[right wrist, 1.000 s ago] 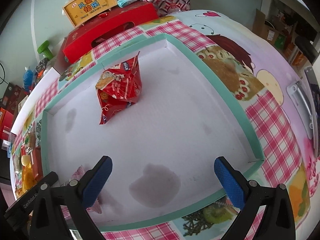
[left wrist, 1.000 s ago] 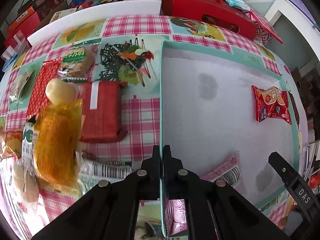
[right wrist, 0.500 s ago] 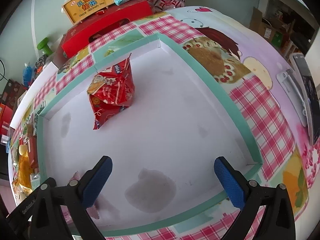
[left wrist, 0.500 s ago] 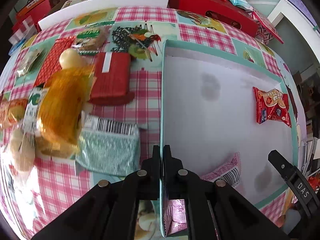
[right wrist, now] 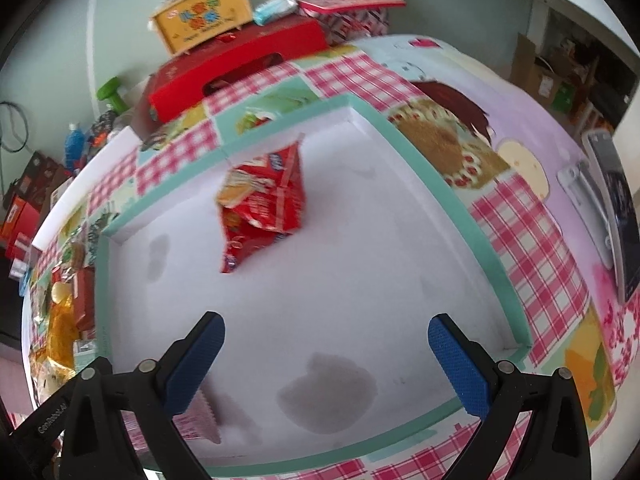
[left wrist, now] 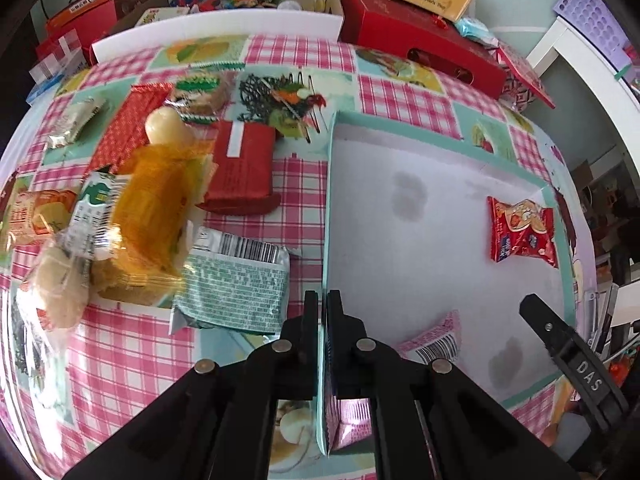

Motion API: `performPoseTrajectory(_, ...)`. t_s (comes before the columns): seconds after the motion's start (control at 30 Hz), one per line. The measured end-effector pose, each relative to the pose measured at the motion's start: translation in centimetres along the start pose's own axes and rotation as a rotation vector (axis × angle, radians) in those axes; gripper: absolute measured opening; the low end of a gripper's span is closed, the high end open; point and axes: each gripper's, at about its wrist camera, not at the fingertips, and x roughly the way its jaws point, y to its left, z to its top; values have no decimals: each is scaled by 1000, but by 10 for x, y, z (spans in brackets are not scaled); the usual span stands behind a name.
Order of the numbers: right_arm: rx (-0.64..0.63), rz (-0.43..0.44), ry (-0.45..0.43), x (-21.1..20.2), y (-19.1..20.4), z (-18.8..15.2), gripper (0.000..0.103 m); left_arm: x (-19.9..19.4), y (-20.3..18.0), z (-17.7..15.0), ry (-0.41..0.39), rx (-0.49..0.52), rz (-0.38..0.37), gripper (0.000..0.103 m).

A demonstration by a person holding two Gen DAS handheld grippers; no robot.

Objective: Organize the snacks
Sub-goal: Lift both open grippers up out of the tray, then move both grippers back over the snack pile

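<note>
Left gripper (left wrist: 322,300) clamped on shallow teal-rimmed white cardboard tray (left wrist: 325,216) wall, right gripper (right wrist: 326,350) apart; risk of tray tilting, spilling red snack packet (right wrist: 262,204).

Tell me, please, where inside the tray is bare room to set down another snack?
The tray floor is mostly bare between the red packet and the pink packet. Outside, the snack pile is crowded.

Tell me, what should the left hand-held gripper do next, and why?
Probably let go. The left hand-held gripper is clamped shut on the teal tray wall, so it cannot pick anything up. Only a red packet and a pink packet lie inside, while the green packet waits just outside that wall.
</note>
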Motion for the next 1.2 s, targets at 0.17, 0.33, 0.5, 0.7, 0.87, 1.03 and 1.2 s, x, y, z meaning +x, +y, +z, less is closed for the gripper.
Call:
performPoseTrajectory(0.17, -59, 6, -13, 1, 15, -1, 103, -15, -1, 9, -29, -4, 54, 51)
performPoseTrajectory(0.33, -86, 11, -11, 5, 22, -3, 103, -24, 10, 11, -49, -20, 106, 67)
performPoseTrajectory(0.5, -122, 41, -33, -1, 33, -3, 103, -35, 13, 21, -118, -30, 143, 88)
performPoseTrajectory(0.7, -158, 69, -68, -13, 49, -3, 103, -51, 36, 26, -179, -72, 130, 98)
performPoseTrajectory(0.87, -196, 96, -74, -23, 69, -2, 103, -58, 57, 32, -192, -114, 129, 99)
performPoseTrajectory(1.03, -256, 124, -51, -30, 100, -3, 103, -67, 84, 37, -229, -177, 135, 100)
performPoseTrajectory(1.2, -306, 149, -33, -35, 135, -7, 103, -70, 115, 41, -224, -233, 192, 100)
